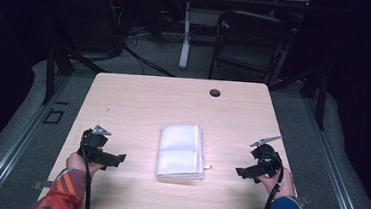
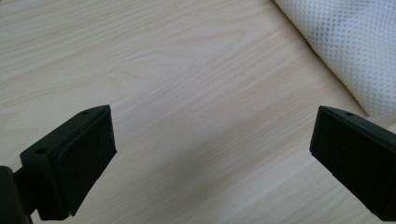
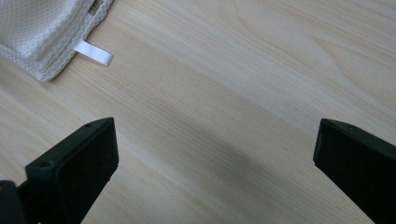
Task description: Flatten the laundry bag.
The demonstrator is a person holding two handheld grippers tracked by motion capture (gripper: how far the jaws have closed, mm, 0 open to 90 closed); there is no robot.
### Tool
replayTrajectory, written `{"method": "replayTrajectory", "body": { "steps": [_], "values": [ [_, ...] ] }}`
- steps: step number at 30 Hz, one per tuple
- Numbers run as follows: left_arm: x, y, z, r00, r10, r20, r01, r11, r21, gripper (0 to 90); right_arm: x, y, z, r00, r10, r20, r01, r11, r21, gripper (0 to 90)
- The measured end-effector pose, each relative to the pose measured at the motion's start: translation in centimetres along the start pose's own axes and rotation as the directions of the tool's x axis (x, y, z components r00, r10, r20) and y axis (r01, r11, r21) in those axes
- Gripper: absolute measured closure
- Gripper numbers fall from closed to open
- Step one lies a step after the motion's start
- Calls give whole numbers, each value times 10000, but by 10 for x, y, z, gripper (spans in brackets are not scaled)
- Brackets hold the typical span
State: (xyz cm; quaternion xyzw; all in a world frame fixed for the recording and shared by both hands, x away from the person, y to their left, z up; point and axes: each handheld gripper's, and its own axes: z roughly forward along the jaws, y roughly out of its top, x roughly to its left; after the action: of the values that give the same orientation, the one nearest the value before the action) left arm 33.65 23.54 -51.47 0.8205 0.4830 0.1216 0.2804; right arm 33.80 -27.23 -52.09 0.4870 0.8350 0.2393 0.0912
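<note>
A folded white mesh cloth [image 1: 181, 151] lies flat in the middle of the light wooden table [image 1: 138, 101], with a small white tag [image 1: 207, 167] at its near right corner. My left gripper [image 1: 115, 159] rests near the table's front left, its jaws pointing toward the cloth and standing wide open with bare wood between them. My right gripper [image 1: 242, 172] mirrors it at the front right, open and empty. In the left gripper view the cloth [image 2: 350, 46] fills the upper right corner. The right gripper view has the cloth's hemmed corner [image 3: 46, 28] and tag [image 3: 93, 52] at upper left.
A small dark round cap [image 1: 215, 92] sits in the table near its far edge. Beyond the table stand a dark chair [image 1: 251, 42] and a white desk leg [image 1: 185, 34]. Bare wood surrounds the cloth on all sides.
</note>
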Motion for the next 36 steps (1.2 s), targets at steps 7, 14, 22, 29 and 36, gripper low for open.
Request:
{"method": "replayTrajectory", "body": {
  "steps": [7, 14, 22, 29, 36],
  "values": [
    [-3, 3, 2, 9998, 131, 147, -131, 9999, 61, 3, 2, 2, 1, 9999, -134, -23, 134, 9999, 57, 2],
    [-12, 11, 7, 9978, 566, 359, -574, 9981, 208, 3, 0, 3, 3, 9997, -207, -126, 209, 9995, 228, 7],
    [-26, 18, 8, 9932, 1000, 592, -1013, 9947, 194, 3, 3, 3, 2, 9998, -172, -137, 173, 9998, 134, 12],
    [-39, 23, 10, 9872, 1338, 870, -1348, 9909, 51, 8, 6, 4, 2, 9992, -248, -326, 252, 9996, 102, 19],
    [-55, 29, 14, 9816, 1619, 1007, -1604, 9868, -233, 10, 8, 6, 4, 9986, -418, -316, 429, 9985, 330, 26]
  ]
}}
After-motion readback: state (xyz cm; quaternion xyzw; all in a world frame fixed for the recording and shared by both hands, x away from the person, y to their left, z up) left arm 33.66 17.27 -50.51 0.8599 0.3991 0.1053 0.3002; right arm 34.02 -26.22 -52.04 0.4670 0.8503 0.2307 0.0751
